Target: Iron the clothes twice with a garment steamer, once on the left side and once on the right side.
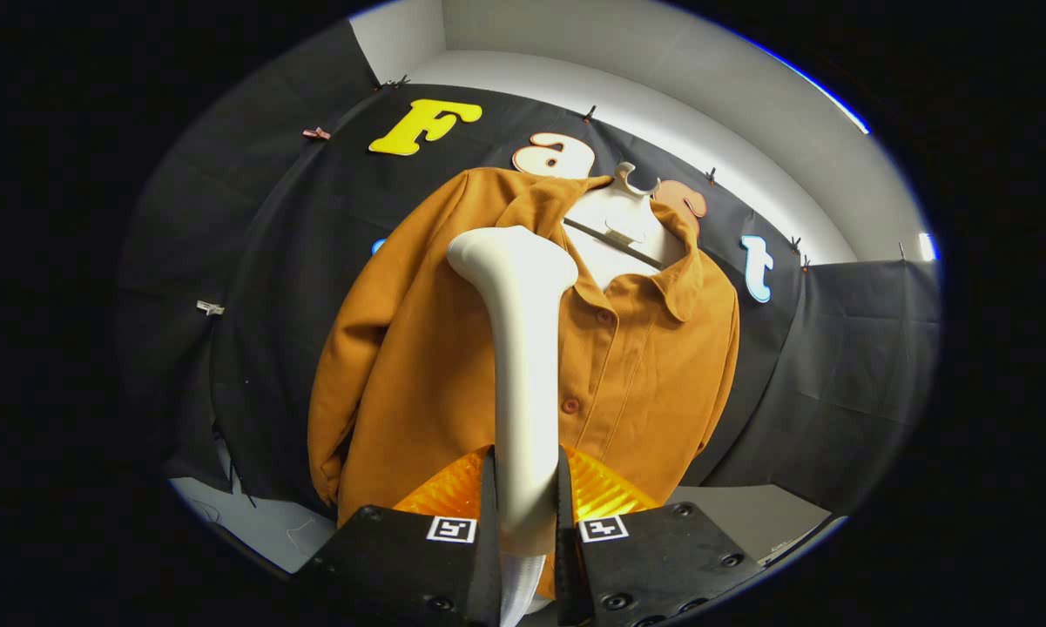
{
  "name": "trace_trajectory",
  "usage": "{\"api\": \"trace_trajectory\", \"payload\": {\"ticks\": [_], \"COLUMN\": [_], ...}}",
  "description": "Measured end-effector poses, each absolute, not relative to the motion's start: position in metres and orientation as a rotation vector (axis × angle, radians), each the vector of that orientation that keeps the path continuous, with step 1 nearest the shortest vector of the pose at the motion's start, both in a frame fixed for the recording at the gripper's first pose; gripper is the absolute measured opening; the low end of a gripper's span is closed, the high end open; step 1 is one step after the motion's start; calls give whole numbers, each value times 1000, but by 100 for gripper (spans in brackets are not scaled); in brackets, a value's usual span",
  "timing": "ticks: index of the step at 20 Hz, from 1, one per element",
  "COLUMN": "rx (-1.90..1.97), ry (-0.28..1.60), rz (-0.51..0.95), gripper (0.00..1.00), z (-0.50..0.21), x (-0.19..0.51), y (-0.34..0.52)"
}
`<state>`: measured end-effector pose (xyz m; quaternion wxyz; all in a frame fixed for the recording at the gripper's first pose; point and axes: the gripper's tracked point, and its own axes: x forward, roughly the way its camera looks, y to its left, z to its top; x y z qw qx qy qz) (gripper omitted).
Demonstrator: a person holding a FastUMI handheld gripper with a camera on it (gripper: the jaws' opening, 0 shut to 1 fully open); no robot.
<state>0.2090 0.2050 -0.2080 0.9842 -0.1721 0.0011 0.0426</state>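
Note:
An orange-brown button shirt [401,348] hangs on a white hanger [624,218] against the black cloth wall. My gripper [525,496] is shut on the handle of a white garment steamer [523,348], both fingers pressing its sides. The steamer rises from between the fingers, and its head [509,252] rests against the upper chest of the shirt, just left of the collar and button line. The amber translucent base [601,488] of the steamer shows behind the fingers.
The black cloth wall [836,366] spreads behind and to both sides of the shirt. A pale floor or table surface [749,514] lies below the shirt's hem. White booth walls [662,96] rise above the cloth.

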Motion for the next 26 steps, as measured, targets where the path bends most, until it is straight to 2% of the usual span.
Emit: {"api": "trace_trajectory", "payload": {"ticks": [26], "rx": [-293], "ry": [382], "rz": [116], "gripper": [28], "z": [-355], "x": [146], "y": [167]}}
